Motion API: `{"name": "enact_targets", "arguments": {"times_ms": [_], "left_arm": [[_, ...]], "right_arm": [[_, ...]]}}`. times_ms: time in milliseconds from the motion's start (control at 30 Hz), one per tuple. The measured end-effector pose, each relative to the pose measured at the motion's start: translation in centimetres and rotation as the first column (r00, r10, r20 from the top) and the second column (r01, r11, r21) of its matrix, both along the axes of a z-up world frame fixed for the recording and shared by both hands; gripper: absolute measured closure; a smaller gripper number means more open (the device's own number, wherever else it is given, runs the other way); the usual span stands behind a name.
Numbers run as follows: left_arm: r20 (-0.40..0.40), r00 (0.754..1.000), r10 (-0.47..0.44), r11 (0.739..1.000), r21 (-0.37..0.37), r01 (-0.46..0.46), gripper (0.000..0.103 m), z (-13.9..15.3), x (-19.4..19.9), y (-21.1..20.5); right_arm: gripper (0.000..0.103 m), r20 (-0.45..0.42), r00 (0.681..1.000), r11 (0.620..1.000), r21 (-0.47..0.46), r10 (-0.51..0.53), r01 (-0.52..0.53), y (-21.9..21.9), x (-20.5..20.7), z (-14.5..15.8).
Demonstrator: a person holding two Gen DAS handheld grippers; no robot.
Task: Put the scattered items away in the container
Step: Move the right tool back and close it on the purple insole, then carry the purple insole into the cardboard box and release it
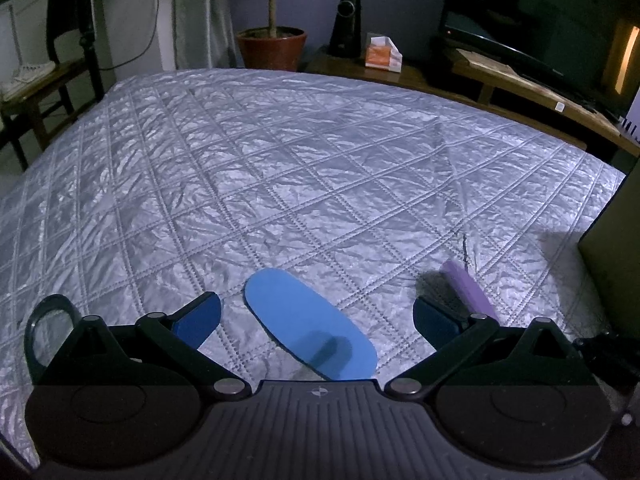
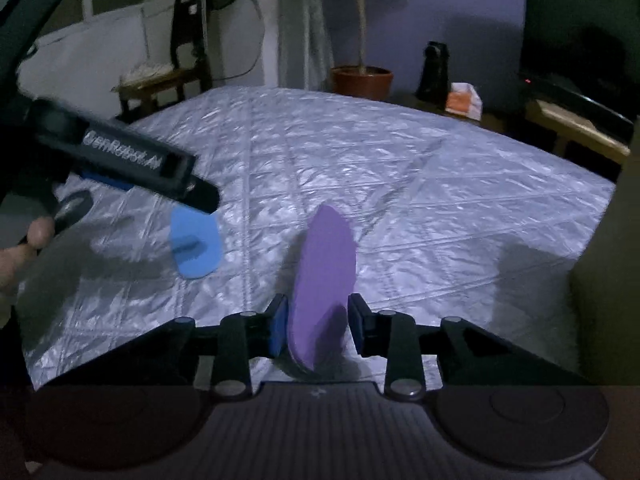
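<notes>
Black tongs [image 2: 318, 330], blue pads [image 2: 279, 326], silver pivot screws, ribbed housing.

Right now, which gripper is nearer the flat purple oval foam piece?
Right. The right gripper is shut on the flat purple oval foam piece, holding it on edge. The left gripper hangs open above the flat blue oval foam piece, beside the purple one.

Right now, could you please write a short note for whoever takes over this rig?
Right tool: shut on the purple insole, held on edge above the quilted bed cover.
Left tool: open, empty, above the blue insole, which lies flat on the cover.
Done: purple insole gripped.
Left: put both insoles into the container, probably the box edge at right.
</notes>
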State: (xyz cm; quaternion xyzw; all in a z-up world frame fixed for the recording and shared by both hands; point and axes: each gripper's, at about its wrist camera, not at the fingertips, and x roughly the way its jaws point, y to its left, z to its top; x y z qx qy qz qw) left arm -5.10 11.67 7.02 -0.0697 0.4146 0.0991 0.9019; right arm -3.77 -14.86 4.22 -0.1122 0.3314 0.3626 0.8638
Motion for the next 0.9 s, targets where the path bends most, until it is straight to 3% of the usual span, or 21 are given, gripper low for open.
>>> {"name": "enact_targets", "arguments": {"times_ms": [200, 300, 367, 500, 700, 800, 900], "left_arm": [[-0.001, 1.000, -0.004, 1.000, 0.004, 0.004, 0.000, -0.1, 0.1, -0.3], [-0.002, 1.000, -0.004, 1.000, 0.004, 0.004, 0.000, -0.1, 0.0, -0.3], [-0.002, 1.000, -0.004, 1.000, 0.004, 0.004, 0.000, -0.1, 0.0, -0.3], [-0.001, 1.000, -0.004, 1.000, 0.004, 0.004, 0.000, -0.1, 0.0, -0.3], [-0.002, 1.000, -0.005, 1.000, 0.002, 0.005, 0.000, -0.1, 0.0, -0.3], [-0.004, 1.000, -0.004, 1.000, 0.002, 0.004, 0.000, -0.1, 0.0, -0.3], [-0.004, 1.000, -0.007, 1.000, 0.000, 0.007, 0.000, -0.2, 0.0, -0.2]], "right_arm": [[0.073, -0.033, 0.999, 0.997, 0.065, -0.033, 0.035, -0.5, 0.6, 0.2], [0.058, -0.018, 1.000, 0.998, 0.054, -0.024, 0.024, 0.0, 0.4, 0.2], [0.037, -0.006, 1.000, 0.999, 0.034, -0.006, 0.006, 0.5, 0.3, -0.1], [0.037, 0.022, 1.000, 1.000, 0.009, -0.008, 0.008, 0.9, 0.9, -0.4], [0.035, -0.046, 0.998, 0.999, 0.010, -0.034, 0.034, 0.2, 2.9, -1.7], [0.054, -0.044, 0.998, 0.999, 0.011, -0.034, 0.035, 0.1, 2.9, -1.5], [0.054, -0.038, 0.999, 1.000, 0.005, -0.025, 0.025, 0.1, 2.5, -1.3]]}}
